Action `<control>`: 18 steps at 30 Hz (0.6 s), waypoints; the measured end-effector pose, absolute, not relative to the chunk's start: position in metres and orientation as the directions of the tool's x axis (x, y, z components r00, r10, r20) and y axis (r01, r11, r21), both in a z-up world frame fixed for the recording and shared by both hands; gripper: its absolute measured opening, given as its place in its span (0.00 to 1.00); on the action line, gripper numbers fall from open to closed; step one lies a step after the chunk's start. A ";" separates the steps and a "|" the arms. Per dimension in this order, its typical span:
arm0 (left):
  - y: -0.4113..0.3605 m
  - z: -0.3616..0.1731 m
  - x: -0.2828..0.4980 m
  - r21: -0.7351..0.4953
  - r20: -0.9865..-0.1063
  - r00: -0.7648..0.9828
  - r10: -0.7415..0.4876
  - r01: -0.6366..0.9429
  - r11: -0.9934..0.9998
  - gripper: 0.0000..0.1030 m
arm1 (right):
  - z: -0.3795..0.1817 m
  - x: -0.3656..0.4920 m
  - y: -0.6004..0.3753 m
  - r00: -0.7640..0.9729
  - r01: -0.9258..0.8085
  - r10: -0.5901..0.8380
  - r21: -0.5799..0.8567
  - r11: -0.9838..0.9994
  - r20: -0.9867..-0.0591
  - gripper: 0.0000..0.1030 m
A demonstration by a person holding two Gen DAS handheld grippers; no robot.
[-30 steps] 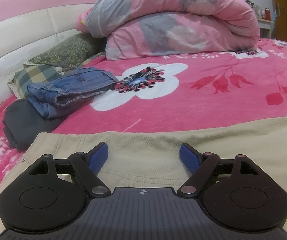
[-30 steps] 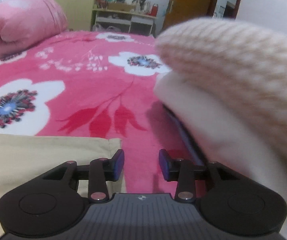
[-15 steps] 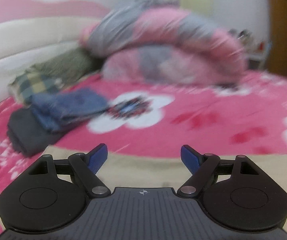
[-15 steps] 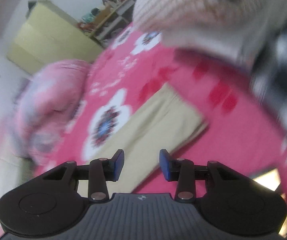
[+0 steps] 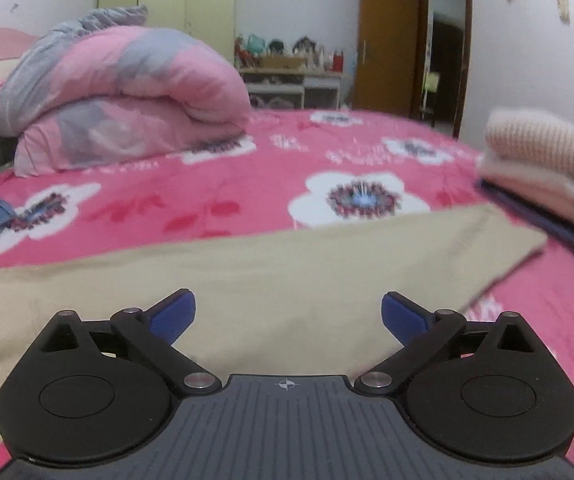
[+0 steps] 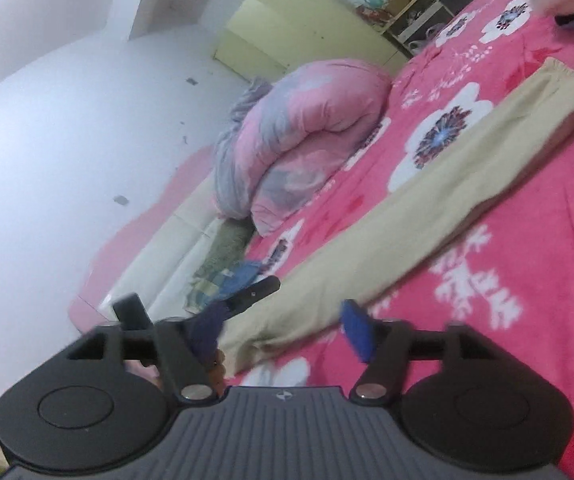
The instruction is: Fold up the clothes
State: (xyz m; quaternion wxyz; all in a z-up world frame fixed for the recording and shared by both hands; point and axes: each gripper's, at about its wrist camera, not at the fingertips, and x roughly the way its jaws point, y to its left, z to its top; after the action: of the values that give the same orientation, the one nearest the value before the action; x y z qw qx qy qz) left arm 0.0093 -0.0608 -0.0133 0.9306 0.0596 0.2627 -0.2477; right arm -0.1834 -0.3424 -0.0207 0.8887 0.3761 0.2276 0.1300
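Both claws are opening empty over the bed: beige trousers (image 5: pixel 247 272) lying flat just beyond left gripper (image 5: pixel 288 316) and ahead of right gripper (image 6: pixel 283 330); likely regrasping an end for the next fold.

Beige trousers (image 5: pixel 247 276), pink bedspread (image 5: pixel 247 176) with white flowers, pink-and-grey quilt (image 5: pixel 127 92), blue-padded hand-held grippers (image 5: pixel 287 316)

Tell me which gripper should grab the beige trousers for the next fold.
Probably left: the left gripper, jaws opening and empty, hovers squarely over the beige trousers. The right gripper views them tilted, near one end.
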 end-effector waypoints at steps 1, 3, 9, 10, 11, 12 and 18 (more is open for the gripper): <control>-0.067 -0.017 0.007 -0.005 -0.532 0.739 -0.413 0.485 0.874 0.98 | -0.024 -0.181 -0.343 0.866 -0.017 0.358 0.694 0.719 -0.349 0.77; -0.073 -0.022 0.003 0.004 -0.547 0.737 -0.398 0.478 0.878 0.98 | -0.031 -0.177 -0.344 0.865 0.069 0.262 0.619 0.782 -0.427 0.78; -0.101 -0.031 0.001 0.074 -0.584 0.723 -0.368 0.499 0.863 0.98 | -0.056 -0.147 -0.344 0.812 0.283 -0.108 0.224 0.933 -0.574 0.79; -0.107 -0.033 0.002 0.089 -0.582 0.724 -0.371 0.510 0.855 0.98 | -0.058 -0.142 -0.341 0.808 0.286 -0.148 0.162 0.944 -0.570 0.81; -0.113 -0.034 0.002 0.104 -0.579 0.724 -0.375 0.521 0.847 0.98 | -0.061 -0.137 -0.338 0.807 0.279 -0.166 0.118 0.953 -0.567 0.88; -0.119 -0.036 0.003 0.118 -0.580 0.722 -0.377 0.533 0.838 0.98 | -0.063 -0.133 -0.336 0.807 0.271 -0.173 0.095 0.958 -0.565 0.95; -0.154 -0.049 -0.004 0.239 -0.570 0.710 -0.413 0.624 0.744 0.98 | -0.067 -0.134 -0.339 0.835 0.275 -0.173 0.124 0.954 -0.522 1.00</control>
State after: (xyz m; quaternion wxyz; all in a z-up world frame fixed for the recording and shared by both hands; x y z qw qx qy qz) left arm -0.0037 -0.1538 -0.0489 0.9001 0.2124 0.2486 -0.2881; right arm -0.1338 -0.3390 -0.0668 0.9529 0.0972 0.2620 -0.1175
